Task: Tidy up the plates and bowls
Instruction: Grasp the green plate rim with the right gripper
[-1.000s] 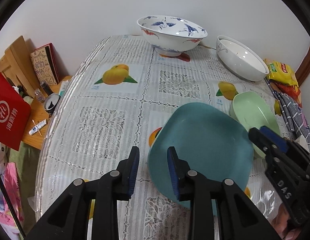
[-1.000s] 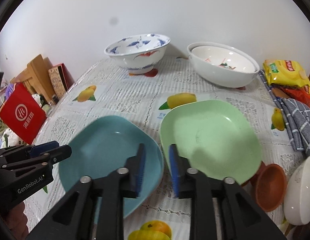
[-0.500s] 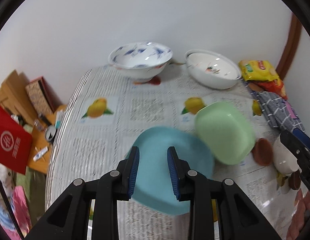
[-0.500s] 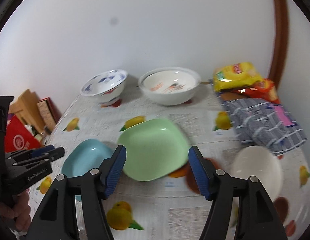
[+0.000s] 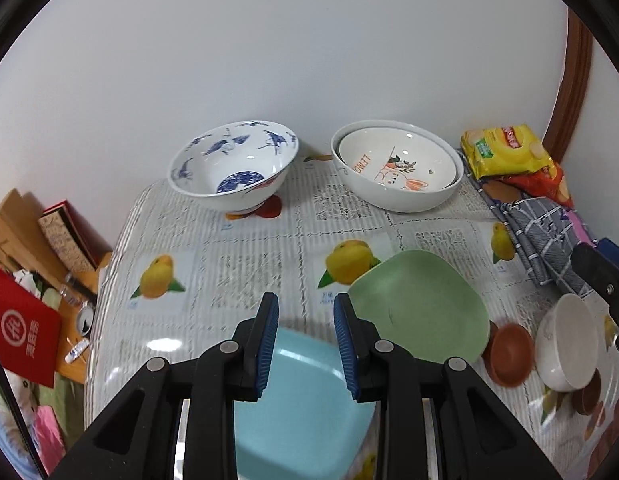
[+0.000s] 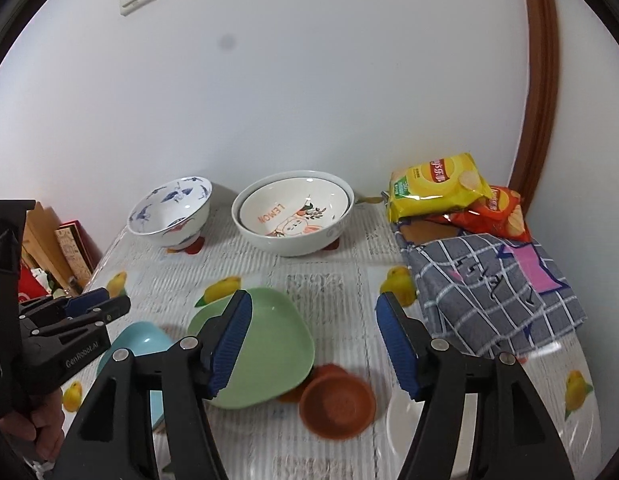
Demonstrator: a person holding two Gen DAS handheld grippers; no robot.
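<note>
Both grippers rose off the glossy squarish plates (right gripper (image 6: pixel 313 336) wide, left gripper (image 5: pixel 305 340) narrow, empty).

The word "LEMON" in orange capitals stands inside the white bowl (image 6: pixel 292 213), nested in a larger white bowl at the far edge of the bench (image 6: pixel 333 280); it reads upside down from both wrist views. "GenRobot.AI" is printed in white on the black body of the left gripper (image 6: pixel 94 306), seen in the right wrist view. The yellow chip bag (image 6: pixel 437 190) at the bench's far right corner bears a red round brand mark whose letters are too small to read. The red card (image 5: pixel 21 330) off the bench's left edge carries a white circled emblem and white Chinese characters, not legible here.
</note>
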